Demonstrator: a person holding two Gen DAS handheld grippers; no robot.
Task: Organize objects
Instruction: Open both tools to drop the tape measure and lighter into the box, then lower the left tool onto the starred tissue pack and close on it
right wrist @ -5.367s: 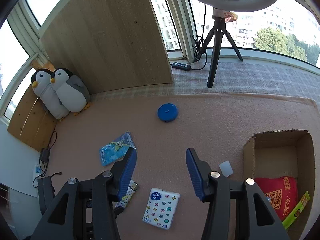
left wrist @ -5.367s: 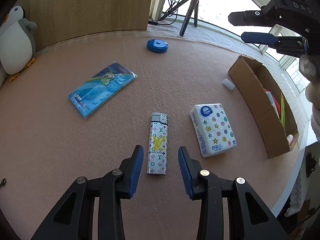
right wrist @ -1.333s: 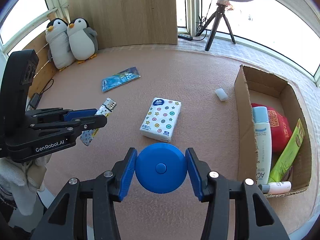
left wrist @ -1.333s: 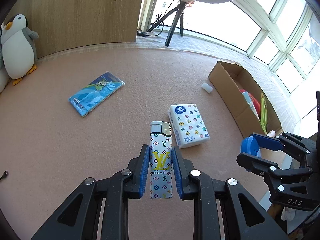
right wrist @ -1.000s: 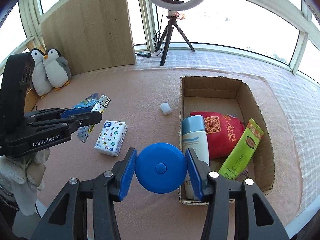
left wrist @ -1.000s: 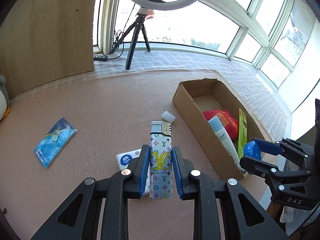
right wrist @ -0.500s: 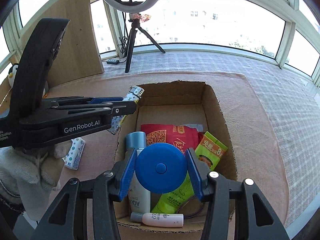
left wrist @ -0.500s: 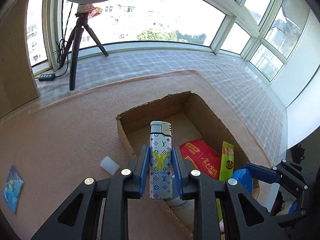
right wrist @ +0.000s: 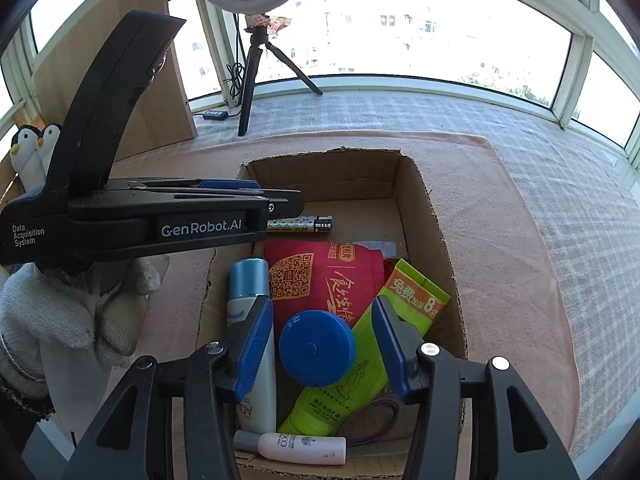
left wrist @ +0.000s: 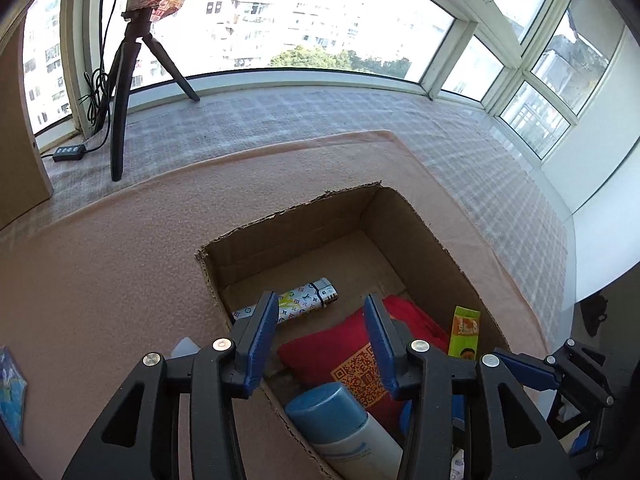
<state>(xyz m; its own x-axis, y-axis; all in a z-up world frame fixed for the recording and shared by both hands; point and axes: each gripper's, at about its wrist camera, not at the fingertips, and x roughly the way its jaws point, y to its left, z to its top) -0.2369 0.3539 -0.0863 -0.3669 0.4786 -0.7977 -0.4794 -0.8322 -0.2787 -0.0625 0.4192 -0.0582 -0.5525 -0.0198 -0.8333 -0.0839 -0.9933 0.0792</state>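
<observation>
Landmark: the open brown cardboard box [right wrist: 416, 184] on the pink felt mat [left wrist: 100, 280].

Left gripper [left wrist: 322, 338]: held above the box's near-left corner, blue-padded jaws spread apart, nothing between them. The monogram-printed white lighter [left wrist: 296, 304] is seen lying flat on the bare box floor toward the far end, clear of the jaws; in the right wrist view it lies just beyond the left gripper's tips.

Right gripper [right wrist: 324, 344]: held above the box's near end, jaws apart. The round blue plastic disc case [right wrist: 317, 348] is seen between them with a gap on either side, resting on the box contents. It is judged released, though contact underneath cannot be confirmed.

Box contents otherwise noted:
- red pouch with a QR code [right wrist: 320, 276], centre of the box
- lime-green sachet [right wrist: 372, 344], right of the disc
- white bottle with a light-blue cap [right wrist: 250, 320], along the left wall
- small white tube [right wrist: 296, 448], against the near wall
- thin purple loop [right wrist: 372, 420], near-right corner; nature cannot be told.

Progress, as a judgement: two items are considered delivered.

Outside the box, in the left wrist view, a blue flat packet [left wrist: 12, 392] is partly seen at the frame edge, well left of the box, and a small white block [left wrist: 186, 348] lies just beside the left wall. These are judged still to be collected. Anything further left cannot be seen.
</observation>
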